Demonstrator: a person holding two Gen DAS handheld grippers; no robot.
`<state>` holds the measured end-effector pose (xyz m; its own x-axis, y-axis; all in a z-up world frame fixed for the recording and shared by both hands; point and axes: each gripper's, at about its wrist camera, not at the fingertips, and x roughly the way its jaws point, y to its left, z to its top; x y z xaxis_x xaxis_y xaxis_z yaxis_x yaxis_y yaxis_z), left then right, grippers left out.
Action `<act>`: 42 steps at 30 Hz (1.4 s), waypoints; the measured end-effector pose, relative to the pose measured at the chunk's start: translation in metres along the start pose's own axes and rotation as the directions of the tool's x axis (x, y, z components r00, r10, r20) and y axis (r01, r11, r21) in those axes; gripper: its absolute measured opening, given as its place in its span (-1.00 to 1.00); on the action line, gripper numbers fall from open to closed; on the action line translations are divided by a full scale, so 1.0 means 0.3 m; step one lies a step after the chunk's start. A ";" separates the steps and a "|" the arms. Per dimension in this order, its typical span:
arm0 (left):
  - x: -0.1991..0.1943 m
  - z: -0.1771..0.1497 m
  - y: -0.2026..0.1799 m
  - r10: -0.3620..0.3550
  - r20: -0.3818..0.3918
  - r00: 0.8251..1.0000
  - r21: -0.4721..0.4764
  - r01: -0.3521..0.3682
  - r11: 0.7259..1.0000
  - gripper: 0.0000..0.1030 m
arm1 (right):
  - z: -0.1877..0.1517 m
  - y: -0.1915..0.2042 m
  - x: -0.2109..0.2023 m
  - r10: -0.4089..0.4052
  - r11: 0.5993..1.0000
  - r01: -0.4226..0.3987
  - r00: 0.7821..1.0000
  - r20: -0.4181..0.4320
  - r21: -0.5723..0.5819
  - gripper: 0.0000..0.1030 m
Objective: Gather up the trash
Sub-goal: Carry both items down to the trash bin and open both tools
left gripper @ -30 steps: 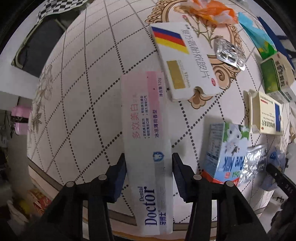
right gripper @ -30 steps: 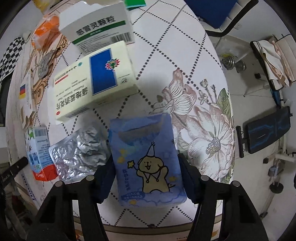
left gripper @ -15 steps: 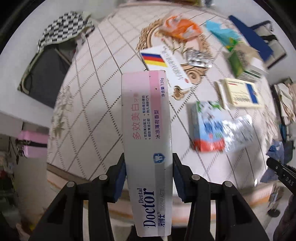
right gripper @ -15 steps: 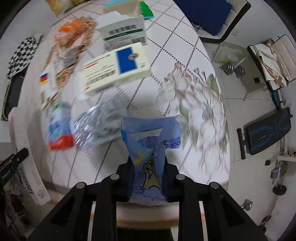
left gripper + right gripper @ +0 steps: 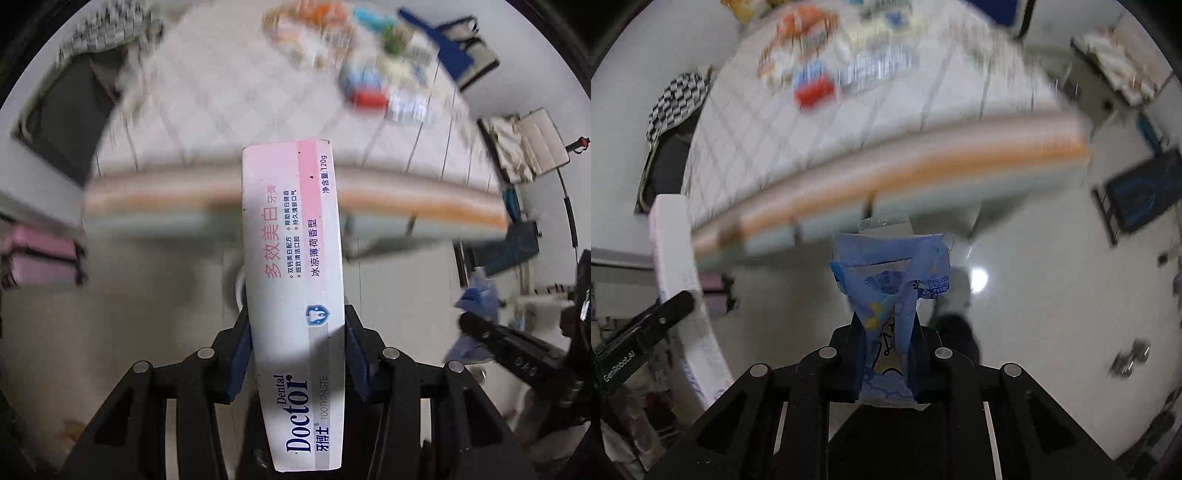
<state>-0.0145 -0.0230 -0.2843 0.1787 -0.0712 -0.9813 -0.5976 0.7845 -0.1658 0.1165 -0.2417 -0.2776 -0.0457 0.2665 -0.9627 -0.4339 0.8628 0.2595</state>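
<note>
The toothpaste box point(image 5: 295, 295) is clamped across its width by the left gripper point(image 5: 297, 354), and the crumpled blue wrapper point(image 5: 890, 295) is pinched nearly flat by the right gripper point(image 5: 888, 354); both are held off the table point(image 5: 207, 110). Slippage of the long, smooth, pink-and-white box is judged possible, since much of it overhangs the jaws.

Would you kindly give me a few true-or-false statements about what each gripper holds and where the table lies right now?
1. The left gripper is shut on the toothpaste box. True.
2. The right gripper is open and holds nothing. False: it is shut on the crumpled blue packet.
3. The toothpaste box lies on the table. False: it is lifted clear, in front of the table's edge.
4. Blurred litter remains on the table. True.
</note>
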 end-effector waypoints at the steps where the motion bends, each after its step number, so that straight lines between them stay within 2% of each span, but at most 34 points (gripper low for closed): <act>1: 0.073 -0.040 0.023 -0.015 -0.051 0.999 -0.018 0.015 1.000 -0.18 | -0.044 -0.004 0.043 0.006 1.000 -0.006 1.000 -0.030 0.005 -0.63; 3: 0.174 -0.078 0.047 -0.034 -0.105 0.994 -0.046 0.029 0.999 -0.18 | -0.131 -0.021 0.167 0.005 1.000 -0.004 0.996 -0.093 0.014 -0.63; 7: 0.509 -0.076 0.115 -0.074 -0.183 0.980 -0.125 0.051 0.991 -0.18 | -0.210 -0.076 0.455 0.022 0.998 -0.013 0.984 -0.175 0.055 -0.63; 12: 0.923 0.000 0.173 -0.108 -0.234 0.966 -0.172 0.069 0.983 -0.16 | -0.178 -0.135 0.827 0.044 0.997 -0.030 0.979 -0.201 0.072 -0.63; 16: 1.208 0.050 0.194 -0.101 -0.271 0.957 -0.139 0.065 0.988 -0.11 | -0.116 -0.183 1.126 0.062 0.996 -0.046 0.975 -0.212 0.080 -0.63; 18: 1.298 0.056 0.210 -0.087 -0.274 0.958 -0.130 0.052 0.990 0.25 | -0.084 -0.197 1.277 0.076 0.996 -0.063 0.973 -0.217 0.069 -0.61; 19: 1.322 0.051 0.216 -0.087 -0.269 0.959 -0.132 0.053 0.990 0.62 | -0.078 -0.204 1.334 0.077 0.996 -0.064 0.972 -0.223 0.063 -0.61; 20: 1.353 0.058 0.226 -0.083 -0.261 0.962 -0.138 0.048 0.989 0.84 | -0.068 -0.217 1.408 0.083 0.996 -0.071 0.969 -0.231 0.060 -0.61; 22: 1.383 0.062 0.239 -0.078 -0.256 0.964 -0.153 0.039 0.987 0.87 | -0.050 -0.229 1.509 0.111 0.993 -0.100 0.964 -0.243 0.057 -0.49; 24: 1.392 0.058 0.249 -0.039 -0.235 0.971 -0.164 0.001 0.987 0.87 | -0.025 -0.243 1.578 0.119 0.993 -0.111 0.964 -0.239 0.050 -0.05; 26: 1.363 0.023 0.259 0.015 -0.190 0.982 -0.160 -0.046 0.986 0.87 | -0.011 -0.245 1.620 0.110 0.994 -0.103 0.965 -0.237 0.041 0.19; 27: 1.345 0.002 0.273 0.042 -0.169 0.985 -0.160 -0.070 0.985 0.87 | -0.007 -0.242 1.629 0.111 0.994 -0.105 0.966 -0.233 0.039 0.44; 28: 1.322 -0.005 0.265 0.087 -0.149 0.985 -0.152 -0.110 0.982 0.87 | -0.003 -0.237 1.631 0.112 0.994 -0.107 0.967 -0.230 0.034 0.59; 29: 1.301 -0.019 0.258 0.110 -0.141 0.984 -0.145 -0.130 0.981 0.87 | -0.001 -0.233 1.628 0.101 0.995 -0.099 0.969 -0.225 0.022 0.83; 30: 1.283 -0.024 0.248 0.139 -0.132 0.982 -0.137 -0.157 0.978 0.87 | -0.002 -0.220 1.617 0.084 0.996 -0.085 0.973 -0.216 0.002 0.92; 34: 1.180 -0.080 0.283 0.190 -0.124 0.974 -0.125 -0.206 0.971 0.87 | -0.018 -0.192 1.559 0.007 0.995 -0.023 0.984 -0.180 -0.092 0.95; 38: 1.107 -0.102 0.230 0.189 -0.132 0.973 -0.131 -0.206 0.970 0.87 | -0.049 -0.164 1.471 -0.066 0.984 0.041 0.987 -0.145 -0.171 0.95; 42: 1.039 -0.126 0.203 0.196 -0.131 0.972 -0.125 -0.213 0.969 0.87 | -0.070 -0.157 1.396 -0.129 0.977 0.102 0.982 -0.136 -0.189 0.95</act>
<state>-0.0247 -0.0208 -0.6039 -0.0458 0.0043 -0.9989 -0.7147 0.6985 0.0358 0.0988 -0.1797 -0.6946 -0.1110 0.0922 -0.9895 -0.5988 0.7885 0.1407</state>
